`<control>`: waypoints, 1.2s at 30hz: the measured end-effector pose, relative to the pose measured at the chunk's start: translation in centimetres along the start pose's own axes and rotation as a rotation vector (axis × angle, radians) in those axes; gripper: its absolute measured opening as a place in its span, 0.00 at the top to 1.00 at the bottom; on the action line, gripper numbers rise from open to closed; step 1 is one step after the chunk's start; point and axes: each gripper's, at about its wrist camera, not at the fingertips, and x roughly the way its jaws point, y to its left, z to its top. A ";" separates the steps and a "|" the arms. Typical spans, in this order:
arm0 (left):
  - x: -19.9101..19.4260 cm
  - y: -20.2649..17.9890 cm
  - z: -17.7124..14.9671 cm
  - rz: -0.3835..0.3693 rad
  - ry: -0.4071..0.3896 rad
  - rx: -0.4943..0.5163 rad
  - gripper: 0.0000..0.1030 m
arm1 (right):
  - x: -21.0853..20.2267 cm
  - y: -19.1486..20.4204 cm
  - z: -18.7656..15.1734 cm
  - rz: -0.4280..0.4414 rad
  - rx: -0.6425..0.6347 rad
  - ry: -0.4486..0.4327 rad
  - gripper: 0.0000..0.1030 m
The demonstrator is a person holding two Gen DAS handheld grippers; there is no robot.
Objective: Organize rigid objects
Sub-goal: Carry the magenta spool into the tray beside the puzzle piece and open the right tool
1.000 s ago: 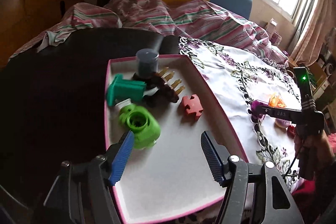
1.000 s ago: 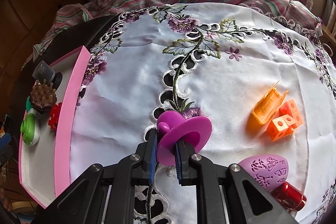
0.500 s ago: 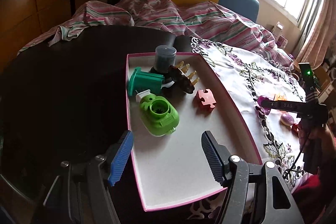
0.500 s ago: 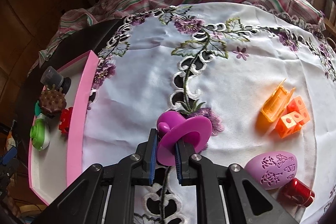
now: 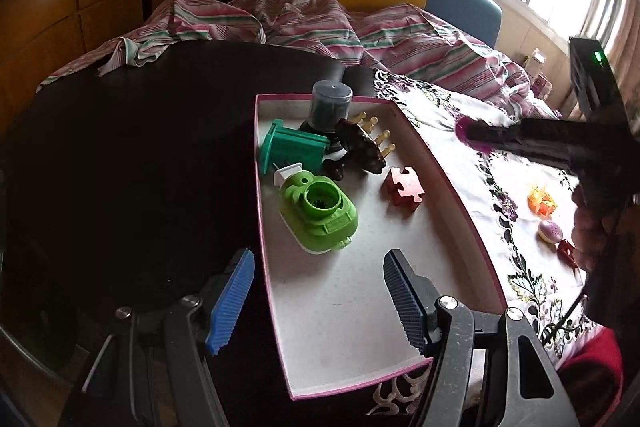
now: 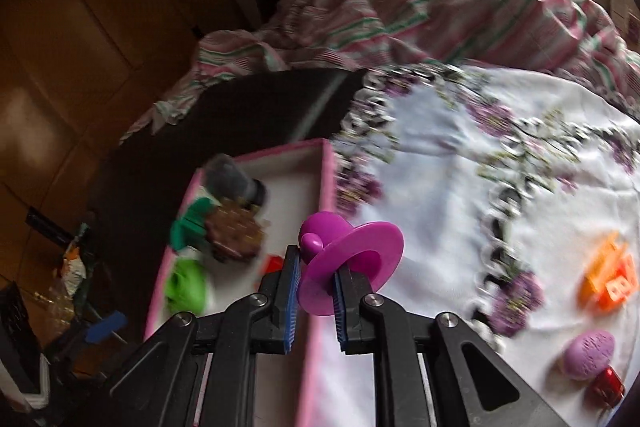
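Presently, right tool [image 6: 316,269]: blue pads clamped on a magenta flanged piece [image 6: 352,263], gripped near its knobbed end, the round flange tipped up and to the right of the pads. Carried clear of the cloth, nothing under it touching.

Pink-rimmed tray [image 6: 326,183]: lies ahead of and to the left of the right tool in its own view; the near right wall runs almost straight under the held piece. Long axis of the tray runs away from the camera. Judged: the drop point is a short shift left, over the wall and onto the bare white floor.

Tray contents, left wrist view: light green round-holed item [image 5: 320,217], teal block [image 5: 292,151], dark cylinder [image 5: 331,107], brown pegged item [image 5: 362,147], red puzzle piece [image 5: 404,187], all bunched at the far end. Near half of the tray is bare.

Left tool [image 5: 316,301]: pads apart, nothing between them, poised over the tray's near left corner. The right one is the one loaded.

Still on the embroidered cloth [image 6: 440,187]: orange pieces [image 6: 610,279], lilac egg [image 6: 588,351], small red item [image 6: 608,387].
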 end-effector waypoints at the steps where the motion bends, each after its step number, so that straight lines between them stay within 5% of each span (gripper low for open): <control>1: 0.0 0.2 0.0 0.002 -0.002 -0.001 0.34 | 0.4 0.7 0.3 0.008 -0.006 -0.002 0.87; 10: 0.4 1.6 -0.3 0.005 0.019 -0.040 0.34 | 6.3 3.0 2.3 0.023 0.029 0.049 0.86; 12: 0.4 1.6 -0.4 0.002 0.022 -0.044 0.34 | 8.1 2.6 2.3 -0.013 0.052 0.091 0.73; 14: 0.4 1.7 -0.4 0.002 0.021 -0.045 0.34 | 8.9 2.4 2.0 -0.025 0.065 0.111 0.72; 21: 0.6 1.9 -0.6 0.000 0.025 -0.055 0.34 | 7.7 1.2 1.0 -0.010 0.107 0.104 0.64; 36: -1.0 1.5 -0.7 0.041 -0.028 -0.025 0.32 | 2.7 2.4 -1.4 -0.021 0.050 0.019 0.64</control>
